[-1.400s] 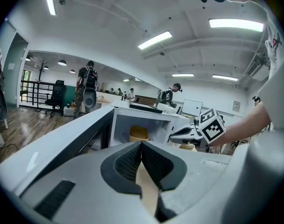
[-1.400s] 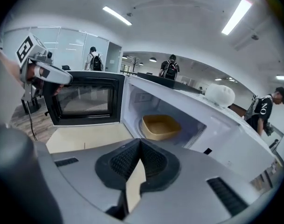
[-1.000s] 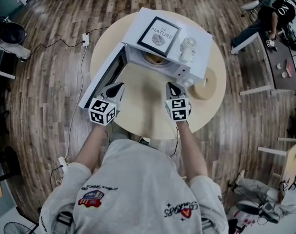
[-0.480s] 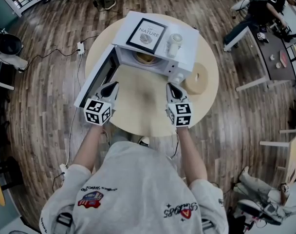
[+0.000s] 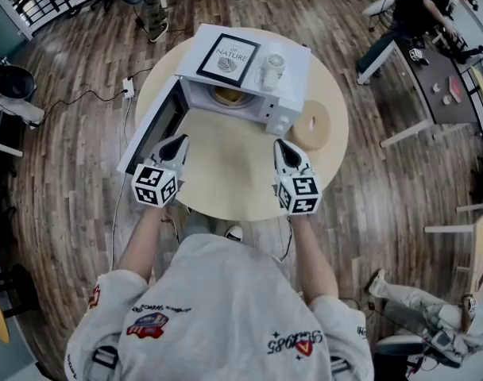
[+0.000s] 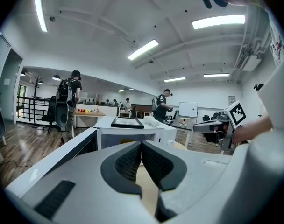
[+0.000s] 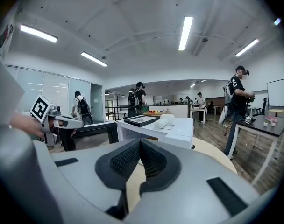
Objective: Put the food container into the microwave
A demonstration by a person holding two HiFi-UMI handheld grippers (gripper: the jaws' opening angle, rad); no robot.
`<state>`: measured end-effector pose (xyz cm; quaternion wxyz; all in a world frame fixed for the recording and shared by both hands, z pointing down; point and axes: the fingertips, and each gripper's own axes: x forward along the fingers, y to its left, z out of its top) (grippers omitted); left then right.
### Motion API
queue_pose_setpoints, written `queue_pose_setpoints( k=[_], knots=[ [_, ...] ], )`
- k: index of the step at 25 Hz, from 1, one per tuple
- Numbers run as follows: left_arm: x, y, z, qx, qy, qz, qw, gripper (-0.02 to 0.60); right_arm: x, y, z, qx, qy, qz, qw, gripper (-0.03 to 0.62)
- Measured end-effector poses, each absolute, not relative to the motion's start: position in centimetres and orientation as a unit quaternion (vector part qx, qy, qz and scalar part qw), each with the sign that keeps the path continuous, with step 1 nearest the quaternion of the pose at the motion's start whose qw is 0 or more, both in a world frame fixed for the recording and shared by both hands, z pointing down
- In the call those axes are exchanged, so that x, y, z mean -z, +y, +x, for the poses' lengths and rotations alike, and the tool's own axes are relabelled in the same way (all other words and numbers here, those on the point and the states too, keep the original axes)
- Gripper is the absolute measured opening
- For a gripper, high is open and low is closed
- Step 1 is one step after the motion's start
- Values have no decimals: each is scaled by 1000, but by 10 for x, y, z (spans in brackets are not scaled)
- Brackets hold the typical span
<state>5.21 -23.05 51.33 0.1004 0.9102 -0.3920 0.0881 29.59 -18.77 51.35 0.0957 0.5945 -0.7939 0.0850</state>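
A white microwave [image 5: 253,82] stands at the far side of a round wooden table [image 5: 226,173], its door [image 5: 150,129] swung open to the left. A yellowish food container [image 5: 226,95] sits inside the cavity, mostly hidden by the roof. My left gripper [image 5: 171,148] hovers near the door's end, shut and empty. My right gripper [image 5: 285,151] hangs in front of the microwave's right corner, also shut and empty. In the left gripper view the microwave [image 6: 132,133] is straight ahead, and in the right gripper view the microwave [image 7: 163,127] is too.
On the microwave lie a framed picture [image 5: 228,59] and a small white fan [image 5: 271,70]. A round wooden disc [image 5: 311,125] lies on the table right of it. A power strip [image 5: 129,86] and cable run over the floor at the left. People stand at desks beyond.
The microwave and table have slid up in the head view. Both grippers are slightly farther from the microwave than before and stay shut.
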Motion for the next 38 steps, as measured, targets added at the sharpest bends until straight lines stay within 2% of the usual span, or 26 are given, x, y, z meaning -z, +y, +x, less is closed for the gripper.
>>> queue_pose_setpoints(
  k=[38],
  knots=[
    [-511, -211, 78, -77, -383, 915, 105, 5, -506, -156, 298, -74, -789, 606, 75, 5]
  ],
)
